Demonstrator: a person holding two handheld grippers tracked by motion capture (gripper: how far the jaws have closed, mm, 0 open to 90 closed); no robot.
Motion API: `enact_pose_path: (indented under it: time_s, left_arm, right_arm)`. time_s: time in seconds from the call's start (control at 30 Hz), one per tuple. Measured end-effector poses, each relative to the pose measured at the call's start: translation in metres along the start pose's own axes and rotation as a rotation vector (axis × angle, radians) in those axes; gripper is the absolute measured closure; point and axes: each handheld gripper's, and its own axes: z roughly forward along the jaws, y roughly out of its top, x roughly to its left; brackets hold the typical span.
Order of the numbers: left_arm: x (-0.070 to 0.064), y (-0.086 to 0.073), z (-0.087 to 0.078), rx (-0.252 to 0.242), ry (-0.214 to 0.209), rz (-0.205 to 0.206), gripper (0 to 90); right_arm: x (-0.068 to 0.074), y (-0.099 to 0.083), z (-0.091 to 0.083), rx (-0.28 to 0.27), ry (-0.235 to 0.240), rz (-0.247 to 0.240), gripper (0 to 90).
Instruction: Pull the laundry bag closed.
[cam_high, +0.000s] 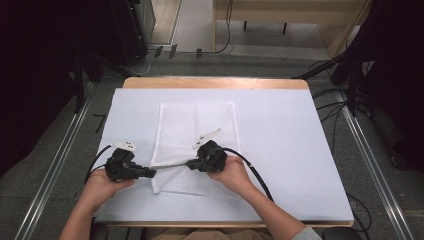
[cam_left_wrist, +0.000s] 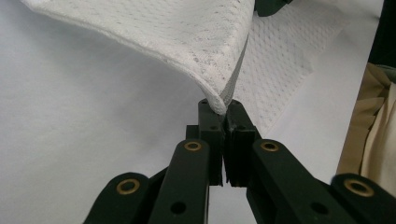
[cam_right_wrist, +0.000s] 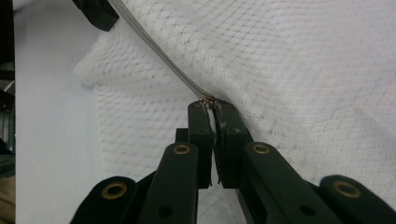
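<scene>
A white mesh bag lies flat near the middle of the bench, on the white sheet that covers it. The bag's near edge is lifted off the sheet and drawn into a taut line between the two grippers, with a loose fold of mesh lying on the sheet just below that line.

A grey zipper runs along this lifted edge. The left gripper, held at the bag's near left corner, has its jaws pressed together on that corner; in the left gripper view the mesh rises from the jaw tips and drapes away up and to the left, while the zipper seam runs straight up from the pinch.

The right gripper sits over the bag's near edge, right of the left one and pointing toward it. Its jaws are pressed together on the zipper's small metal pull, which shows brassy at the jaw tips in the right gripper view. From there the zipper stretches up and left to the other gripper's black tip.

A hand holds each gripper, forearms coming in from the bench's near side.
</scene>
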Motion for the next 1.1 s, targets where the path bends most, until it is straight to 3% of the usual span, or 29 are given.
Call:
enact_pose_path:
  time_s: [0.3,0.43,1.1]
  left_arm:
    - [0.000,-0.001,-0.001,0.004,-0.002,-0.006,88.3]
    - [0.001,-0.001,-0.001,0.003,-0.001,-0.008,88.3]
    - [0.001,-0.001,-0.001,0.008,-0.006,-0.004,88.2]
  right_arm:
    - [0.000,-0.003,-0.002,0.004,-0.013,-0.008,88.2]
    - [-0.004,-0.007,-0.004,0.005,-0.015,0.014,88.2]
    - [-0.011,-0.017,-0.013,0.016,-0.026,0.027,88.1]
